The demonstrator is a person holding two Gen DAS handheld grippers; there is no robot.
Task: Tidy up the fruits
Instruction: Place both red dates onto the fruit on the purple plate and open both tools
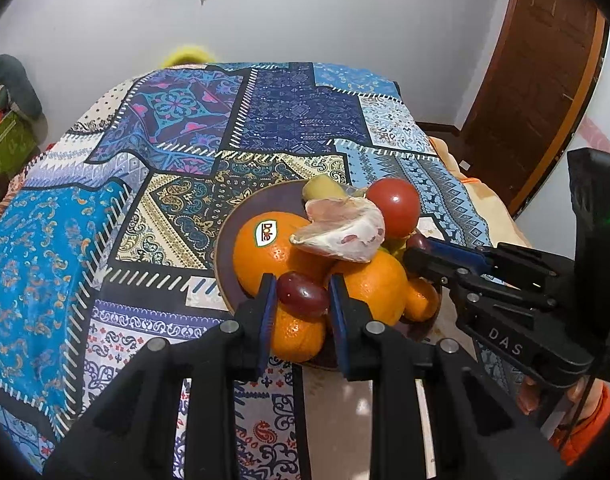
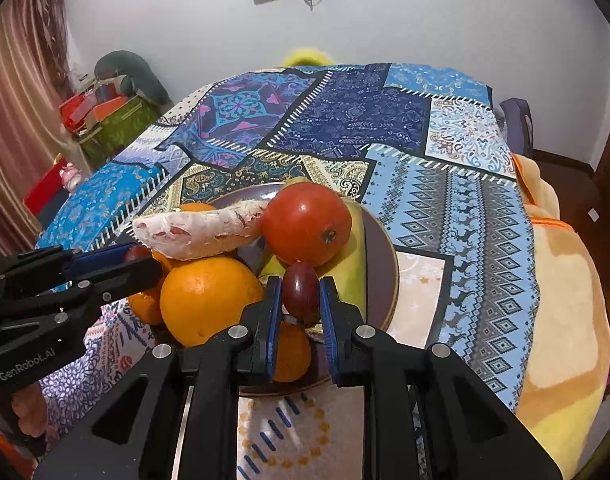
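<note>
A brown plate (image 1: 225, 240) holds a pile of fruit: several oranges, one with a Dole sticker (image 1: 265, 252), a peeled pomelo segment (image 1: 345, 232), a red tomato (image 1: 397, 204) and a banana (image 2: 355, 272). My left gripper (image 1: 301, 300) is shut on a dark red grape (image 1: 303, 294) above the near oranges. My right gripper (image 2: 301, 300) is shut on another red grape (image 2: 301, 290) over the plate's near side (image 2: 389, 280). In the left wrist view the right gripper (image 1: 421, 246) reaches in from the right.
The plate sits near the front of a table under a blue patchwork cloth (image 1: 165, 184). A yellow blanket (image 2: 565, 300) lies at the right. Boxes (image 2: 113, 120) stand by the curtain at the left. A wooden door (image 1: 537, 80) is at the back right.
</note>
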